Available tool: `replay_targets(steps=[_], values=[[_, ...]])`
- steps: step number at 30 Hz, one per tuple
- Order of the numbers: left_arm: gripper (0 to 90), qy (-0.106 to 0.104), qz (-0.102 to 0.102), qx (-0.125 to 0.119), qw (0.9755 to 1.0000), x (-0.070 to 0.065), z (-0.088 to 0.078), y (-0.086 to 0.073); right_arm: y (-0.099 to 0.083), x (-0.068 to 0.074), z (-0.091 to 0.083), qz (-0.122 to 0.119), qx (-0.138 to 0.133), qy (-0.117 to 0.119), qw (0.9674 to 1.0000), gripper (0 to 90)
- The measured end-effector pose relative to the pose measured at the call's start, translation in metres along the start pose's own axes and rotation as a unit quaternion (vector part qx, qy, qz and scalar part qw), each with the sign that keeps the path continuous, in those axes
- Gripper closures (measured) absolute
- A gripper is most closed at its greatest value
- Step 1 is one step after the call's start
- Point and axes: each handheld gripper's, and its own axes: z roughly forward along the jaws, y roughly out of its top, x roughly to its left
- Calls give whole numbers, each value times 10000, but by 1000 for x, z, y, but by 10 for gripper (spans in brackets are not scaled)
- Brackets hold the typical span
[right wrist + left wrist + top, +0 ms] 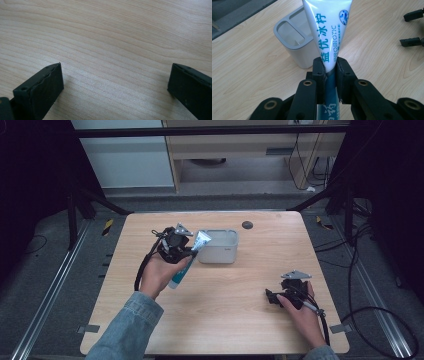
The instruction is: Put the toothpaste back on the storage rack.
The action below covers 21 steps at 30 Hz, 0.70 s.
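Left gripper (329, 66) is clamped tight on a white and teal plastic toothpaste tube (327, 30), its two black jaws pinching the tube about where the white print meets the teal band, so the broad crimped end stands beyond the jaws and the teal cap end hangs back toward the hand. In the high view the tube (187, 262) slants from about seven o'clock up to one o'clock, its flat end just over the near left corner of the grey two-compartment plastic holder (218, 247), which sits on the pale wood-grain worktop (225, 295) toward twelve o'clock from the left hand. The work in hand looks to be standing the tube in that holder, and to do it well the wrist should probably roll so the tube comes upright, then line one end over a single compartment (290, 31) rather than the dividing wall, lower it until it bears on the bottom, and only then ease the grip. A soft tube can buckle or slide in a tight pinch, so a slow descent seems wise. Right gripper (274, 298) rests low at about four o'clock with its jaws standing wide apart (113, 82) over bare wood, holding nothing and well clear of the path. At twelve o'clock, a small dark round disc (247, 225) is set in the worktop, out of the way.
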Motion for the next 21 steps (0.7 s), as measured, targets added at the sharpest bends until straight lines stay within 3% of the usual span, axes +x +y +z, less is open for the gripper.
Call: replay_targets(steps=[14, 21], values=[[786, -13, 65, -55, 10000, -4, -2, 12, 0, 0, 0, 0, -1, -1, 10000, 4], [787, -26, 151, -117, 9998, -9, 1, 34, 0, 0, 0, 0, -2, -1, 10000, 4]])
